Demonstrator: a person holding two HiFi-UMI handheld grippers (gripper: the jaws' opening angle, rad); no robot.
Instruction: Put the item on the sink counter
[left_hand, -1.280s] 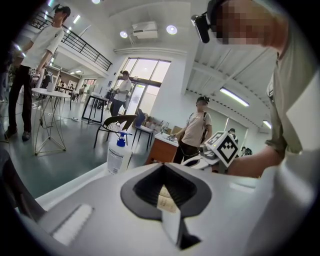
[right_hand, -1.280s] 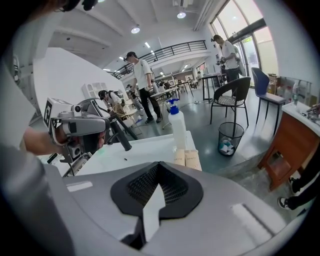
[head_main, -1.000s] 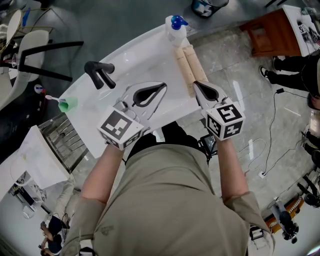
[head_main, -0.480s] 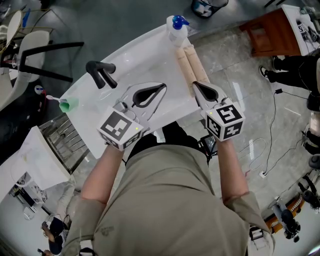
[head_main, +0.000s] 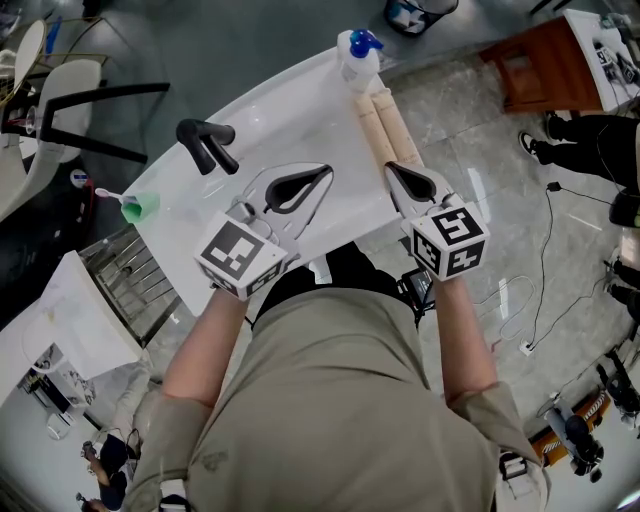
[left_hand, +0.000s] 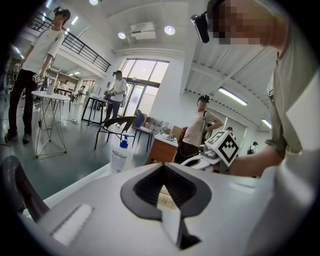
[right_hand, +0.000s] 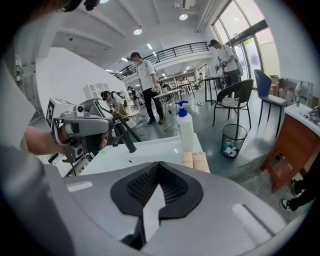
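A white sink counter (head_main: 290, 120) runs diagonally across the head view. On it stand a black faucet (head_main: 205, 143), a green cup (head_main: 140, 207) with a toothbrush, a blue-topped pump bottle (head_main: 357, 55) and two beige rolls (head_main: 385, 130) lying side by side. My left gripper (head_main: 327, 169) hovers over the counter's near edge, shut and empty. Just right of it, my right gripper (head_main: 390, 168) is shut and empty, its tip by the near end of the rolls. The right gripper view shows the bottle (right_hand: 186, 131), rolls (right_hand: 195, 161) and faucet (right_hand: 125, 136) ahead.
A wire rack (head_main: 125, 275) stands left of the counter and a wooden cabinet (head_main: 540, 65) at the far right. A mesh bin (right_hand: 231, 140) sits on the floor beyond the counter's end. Cables cross the floor, and several people stand around the room.
Both grippers keep their places and stay shut. Only the head view has drifted slightly, sliding the counter a little to the right in the picture.
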